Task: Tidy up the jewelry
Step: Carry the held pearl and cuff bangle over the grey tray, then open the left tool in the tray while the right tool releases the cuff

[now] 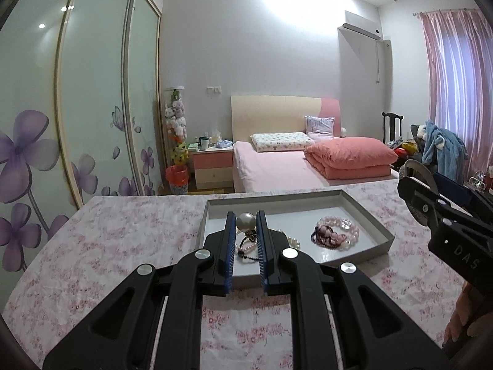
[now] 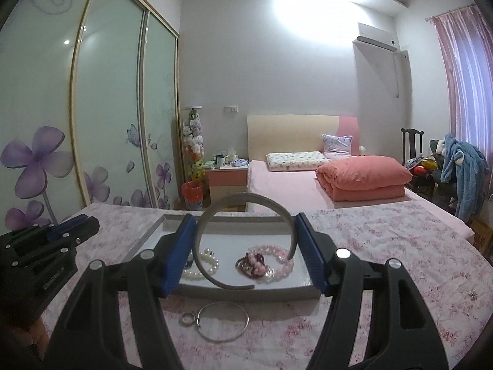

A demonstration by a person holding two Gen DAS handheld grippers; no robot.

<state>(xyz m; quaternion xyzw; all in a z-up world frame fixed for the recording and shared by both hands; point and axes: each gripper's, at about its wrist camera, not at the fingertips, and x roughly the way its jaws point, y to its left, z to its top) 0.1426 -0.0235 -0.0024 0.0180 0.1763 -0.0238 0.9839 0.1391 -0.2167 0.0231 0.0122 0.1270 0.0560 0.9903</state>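
Pearl piece (image 1: 245,222) and grey cuff (image 2: 243,240) held above tray (image 1: 363,212)

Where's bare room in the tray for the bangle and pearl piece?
Free: the tray's back floor, between its far wall and the pink bead bracelets, and its right strip beside them. Crowded: the front, where the white pearl strand and bracelets lie, and the cloth ahead with thin hoop and ring.

Tray (image 2: 172,222) sits on the table (image 2: 385,246), bed (image 2: 292,188) behind it, wardrobe (image 2: 92,108) left, curtain (image 2: 465,86) right. In the tray: pearl bracelet (image 2: 207,263) left, bead bracelets (image 2: 265,262) right. On the table in front of the tray: small ring (image 2: 186,319) just left of the thin bangle (image 2: 223,322). Nightstand (image 2: 228,180) left of the bed, folded quilt (image 2: 365,180) on it.
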